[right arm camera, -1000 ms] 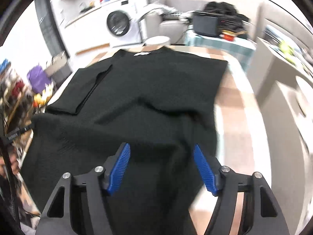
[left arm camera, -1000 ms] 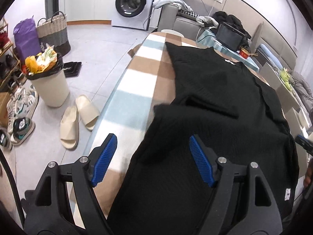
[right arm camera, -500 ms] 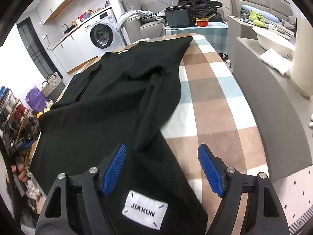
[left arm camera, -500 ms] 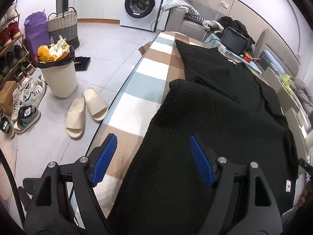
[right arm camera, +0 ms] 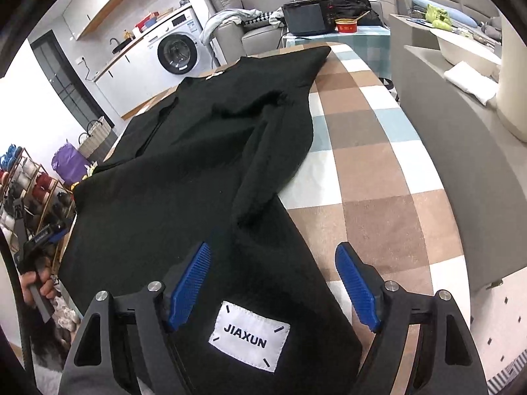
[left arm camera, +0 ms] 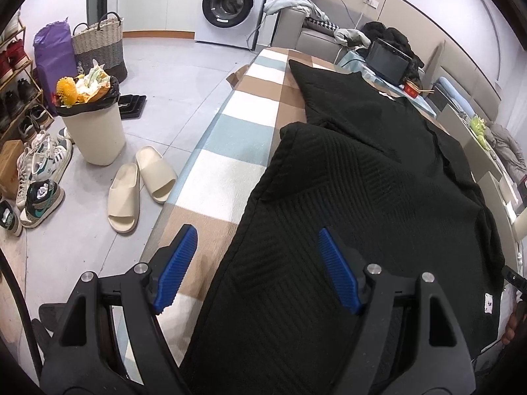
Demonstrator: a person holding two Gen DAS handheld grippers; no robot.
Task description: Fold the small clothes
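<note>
A black knit sweater (left arm camera: 362,204) lies spread on the checked tablecloth (left arm camera: 237,138), its lower part folded over the body. My left gripper (left arm camera: 260,270) is open and empty above the sweater's near left edge. In the right wrist view the sweater (right arm camera: 184,171) fills the table's left half, one sleeve (right arm camera: 263,164) folded across it, and a white JIAXUN label (right arm camera: 250,335) sits at the near hem. My right gripper (right arm camera: 273,289) is open and empty just above that label.
The floor on the left holds a full bin (left arm camera: 90,125), beige slippers (left arm camera: 138,184), shoes (left arm camera: 39,177) and a woven basket (left arm camera: 98,46). A washing machine (left arm camera: 230,3) stands at the back. A grey counter (right arm camera: 461,151) runs along the table's right side.
Both grippers have drawn back toward the near end of the table. The sweater has settled flat with its lower part folded over, and the JIAXUN label has come into the right wrist view.
</note>
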